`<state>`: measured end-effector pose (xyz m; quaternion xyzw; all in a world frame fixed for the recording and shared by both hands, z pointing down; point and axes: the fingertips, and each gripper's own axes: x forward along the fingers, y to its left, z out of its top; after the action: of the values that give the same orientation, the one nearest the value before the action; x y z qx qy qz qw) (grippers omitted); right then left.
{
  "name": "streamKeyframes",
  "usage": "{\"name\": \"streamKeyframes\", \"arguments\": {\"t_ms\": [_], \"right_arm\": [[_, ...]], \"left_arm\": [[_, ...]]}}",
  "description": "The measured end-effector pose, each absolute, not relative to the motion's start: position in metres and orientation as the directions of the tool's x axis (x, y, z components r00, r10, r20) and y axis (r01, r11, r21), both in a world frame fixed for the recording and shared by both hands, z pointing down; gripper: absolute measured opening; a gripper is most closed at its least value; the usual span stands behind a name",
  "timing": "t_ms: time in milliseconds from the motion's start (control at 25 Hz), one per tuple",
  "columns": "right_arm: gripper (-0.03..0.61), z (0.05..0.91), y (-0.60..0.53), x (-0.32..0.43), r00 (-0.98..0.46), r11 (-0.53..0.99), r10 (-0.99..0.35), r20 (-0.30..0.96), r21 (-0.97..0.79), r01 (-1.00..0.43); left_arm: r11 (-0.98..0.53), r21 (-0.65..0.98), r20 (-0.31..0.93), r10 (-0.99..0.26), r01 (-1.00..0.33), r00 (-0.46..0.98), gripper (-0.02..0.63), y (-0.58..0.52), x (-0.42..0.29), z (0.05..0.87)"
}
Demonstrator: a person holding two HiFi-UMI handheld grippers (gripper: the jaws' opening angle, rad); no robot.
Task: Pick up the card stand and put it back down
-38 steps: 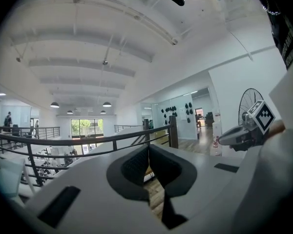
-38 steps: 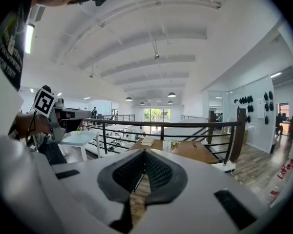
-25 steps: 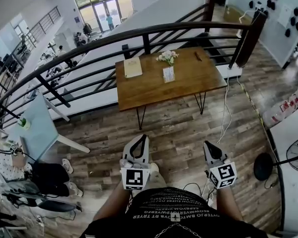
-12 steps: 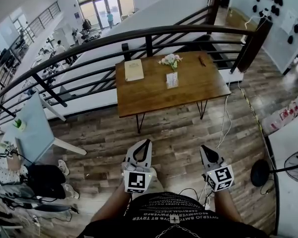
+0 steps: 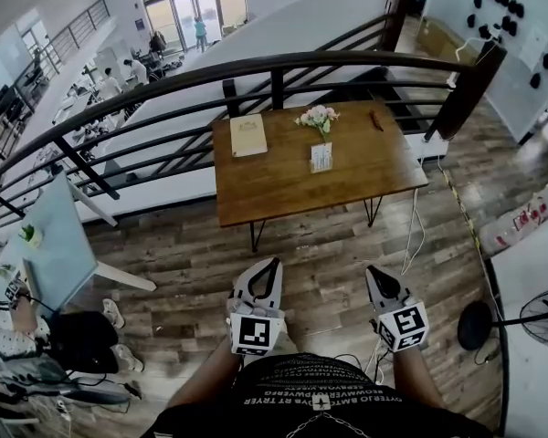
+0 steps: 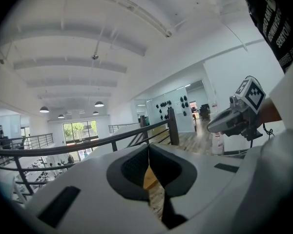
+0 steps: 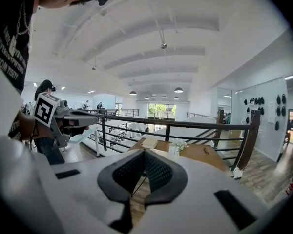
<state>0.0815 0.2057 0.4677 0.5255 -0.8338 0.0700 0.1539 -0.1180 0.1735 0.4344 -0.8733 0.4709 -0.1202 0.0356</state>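
Card stand [image 5: 321, 157] shown upright on table [image 5: 274, 179], upper centre; left gripper [image 5: 273, 266] and right gripper [image 5: 374, 274] held closed and empty, lower centre.

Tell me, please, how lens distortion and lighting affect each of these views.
Head view: fisheye bows the railing into an arc; the table is sharp and evenly lit. Left gripper view: black rounded corners, bright ceiling, the left gripper looming large. Right gripper view: same dark vignette; the card stand looks tiny but clear.
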Motion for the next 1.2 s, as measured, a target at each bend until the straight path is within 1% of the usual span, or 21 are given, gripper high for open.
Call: {"name": "streamKeyframes", "arguments": {"t_ms": [440,680,800,880,1000,1120,1200], "right_arm": [[0.015,0.453,0.169,0.060,-0.356,0.392,-0.881,0.310,0.059,-0.918],[0.015,0.453,0.156,0.042,-0.330,0.371,-0.890,0.313,0.077,-0.926],[0.015,0.450,0.154,0.035,-0.322,0.374,-0.884,0.339,0.098,-0.922],[0.015,0.447,0.154,0.036,-0.308,0.369,-0.879,0.365,0.111,-0.923],[0.015,0.447,0.154,0.044,-0.282,0.336,-0.891,0.356,0.097,-0.937],[0.015,0.452,0.158,0.048,-0.259,0.317,-0.886,0.385,0.092,-0.944],[0.015,0.456,0.157,0.053,-0.258,0.308,-0.891,0.373,0.080,-0.948]], "left_arm": [[-0.568,-0.174,0.152,-0.823,-0.804,0.548,0.028,0.121,-0.146,0.422],[-0.593,-0.167,0.148,-0.805,-0.788,0.574,0.028,0.104,-0.157,0.429],[-0.605,-0.185,0.165,-0.796,-0.774,0.583,0.028,0.099,-0.162,0.434],[-0.610,-0.165,0.161,-0.792,-0.775,0.589,0.028,0.095,-0.161,0.434],[-0.626,-0.135,0.168,-0.778,-0.768,0.605,0.028,0.093,-0.155,0.439],[-0.648,-0.141,0.188,-0.760,-0.748,0.622,0.028,0.092,-0.148,0.445],[-0.651,-0.142,0.186,-0.757,-0.746,0.626,0.028,0.088,-0.145,0.445]]}}
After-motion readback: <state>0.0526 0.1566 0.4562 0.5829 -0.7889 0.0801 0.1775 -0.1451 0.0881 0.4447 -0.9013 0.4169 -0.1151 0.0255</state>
